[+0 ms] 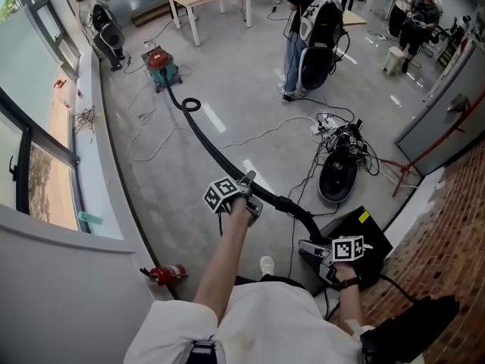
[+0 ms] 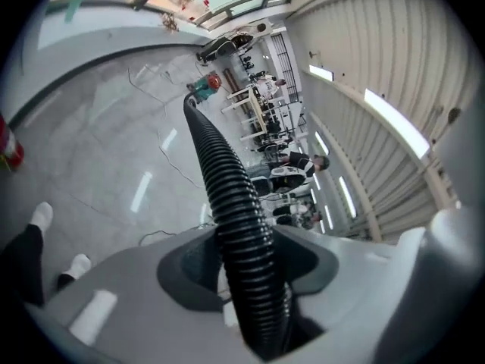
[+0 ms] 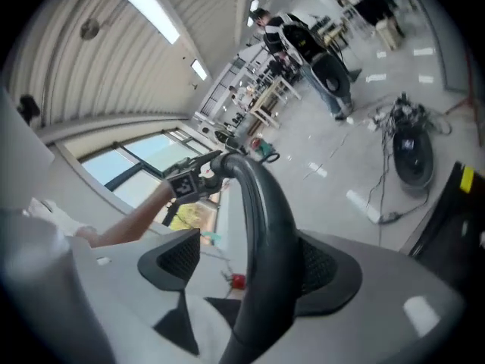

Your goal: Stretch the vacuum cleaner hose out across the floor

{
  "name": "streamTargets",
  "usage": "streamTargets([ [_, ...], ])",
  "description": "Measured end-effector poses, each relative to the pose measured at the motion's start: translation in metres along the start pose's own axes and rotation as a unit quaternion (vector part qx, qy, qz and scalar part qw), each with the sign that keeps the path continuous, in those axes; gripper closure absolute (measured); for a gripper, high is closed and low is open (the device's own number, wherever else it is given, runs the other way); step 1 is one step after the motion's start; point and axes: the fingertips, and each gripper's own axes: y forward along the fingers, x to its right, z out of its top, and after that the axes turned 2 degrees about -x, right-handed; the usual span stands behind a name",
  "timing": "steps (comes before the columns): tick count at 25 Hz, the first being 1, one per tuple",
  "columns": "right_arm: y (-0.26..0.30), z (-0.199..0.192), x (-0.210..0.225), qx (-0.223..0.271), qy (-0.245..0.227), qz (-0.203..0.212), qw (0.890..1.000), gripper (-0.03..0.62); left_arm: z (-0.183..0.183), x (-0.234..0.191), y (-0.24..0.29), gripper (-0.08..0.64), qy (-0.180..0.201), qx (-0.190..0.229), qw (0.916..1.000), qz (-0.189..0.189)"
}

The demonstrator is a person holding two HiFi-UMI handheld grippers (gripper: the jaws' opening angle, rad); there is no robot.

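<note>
The black ribbed vacuum hose (image 1: 206, 144), laid across the grey floor (image 1: 242, 89), is pinched in the jaws of the left gripper (image 2: 250, 275); those of the right gripper (image 3: 254, 271) are spread round its smooth bend. A steady, kink-free pull is advised.

Floor (image 1: 235, 89) open left of hose (image 1: 212, 146) by window wall; cables (image 1: 341, 135), standing person (image 1: 311, 29) block right; fire extinguisher (image 1: 168, 273) at wall foot.

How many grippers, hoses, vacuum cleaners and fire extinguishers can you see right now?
Grippers: 2, left gripper and right gripper
Hose: 1
Vacuum cleaner: 1
Fire extinguisher: 1
Total: 5
</note>
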Motion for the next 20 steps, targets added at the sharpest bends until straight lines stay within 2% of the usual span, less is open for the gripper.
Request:
streamTargets([
  [2,0.005,0.012,0.012,0.032,-0.1,-0.057,0.993,0.157,-0.002,-0.01,-0.009,0.374,0.016,0.003,0.999,0.041],
  [4,0.018,0.032,0.001,0.044,-0.193,-0.072,0.978,0.144,-0.006,-0.018,-0.013,0.385,0.057,-0.004,0.995,0.081],
  [7,0.059,0.062,-0.043,0.038,-0.292,-0.019,0.955,0.144,-0.008,-0.013,-0.01,0.394,0.124,-0.026,0.9849,0.117],
  [9,0.089,0.056,-0.068,0.006,-0.334,0.019,0.942,0.143,-0.019,-0.005,-0.005,0.396,0.136,-0.044,0.9829,0.116],
  [11,0.112,0.045,-0.076,-0.018,-0.355,0.03,0.934,0.14,-0.028,0.005,0.004,0.396,0.135,-0.052,0.9837,0.107],
  [13,0.13,0.048,-0.074,-0.015,-0.364,0.011,0.931,0.12,-0.023,0.015,0.012,0.395,0.147,-0.047,0.9821,0.108],
  [15,0.146,0.057,-0.061,-0.018,-0.369,-0.033,0.929,0.123,-0.013,0.026,0.021,0.394,0.156,-0.042,0.9816,0.102],
  [17,0.158,0.065,-0.038,-0.037,-0.386,-0.096,0.917,0.124,-0.008,0.041,0.032,0.393,0.145,-0.041,0.985,0.085],
  [18,0.161,0.072,-0.026,-0.039,-0.386,-0.124,0.913,0.145,-0.007,0.05,0.038,0.393,0.137,-0.042,0.9868,0.076],
  [19,0.162,0.08,-0.018,-0.032,-0.371,-0.139,0.918,0.196,-0.007,0.059,0.044,0.39,0.133,-0.045,0.9877,0.068],
  [20,0.161,0.088,-0.013,-0.025,-0.342,-0.138,0.929,0.341,-0.007,0.066,0.048,0.388,0.133,-0.048,0.9879,0.063],
])
